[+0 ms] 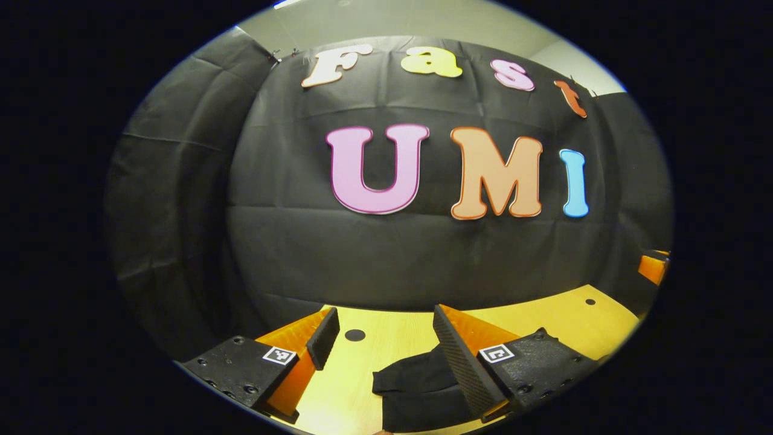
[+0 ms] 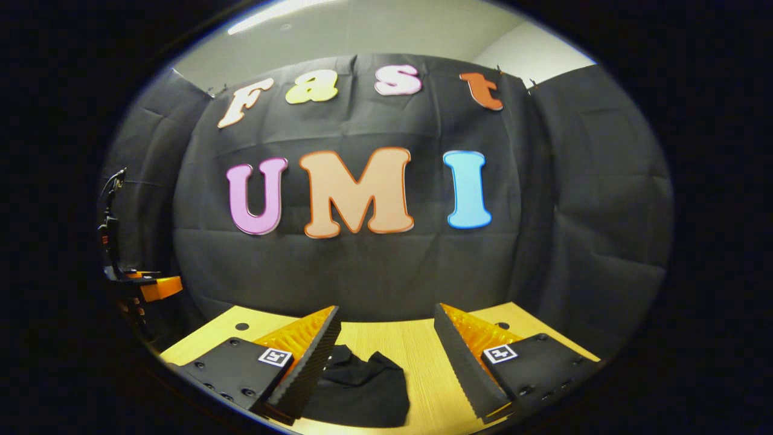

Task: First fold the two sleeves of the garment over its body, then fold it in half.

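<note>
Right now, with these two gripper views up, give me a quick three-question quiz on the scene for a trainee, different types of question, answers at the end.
1. True or false: the left gripper is shut on the black garment.
2. Multiple choice: in the right gripper view, the garment lies nearest to which part of the right gripper? A) its left-hand finger, B) its right-hand finger, C) midway between both.
3. Short answer: what surface does the garment lie on?

Key
1. False: both fingers stand wide apart above the garment.
2. A.
3. The light wooden table.
</note>
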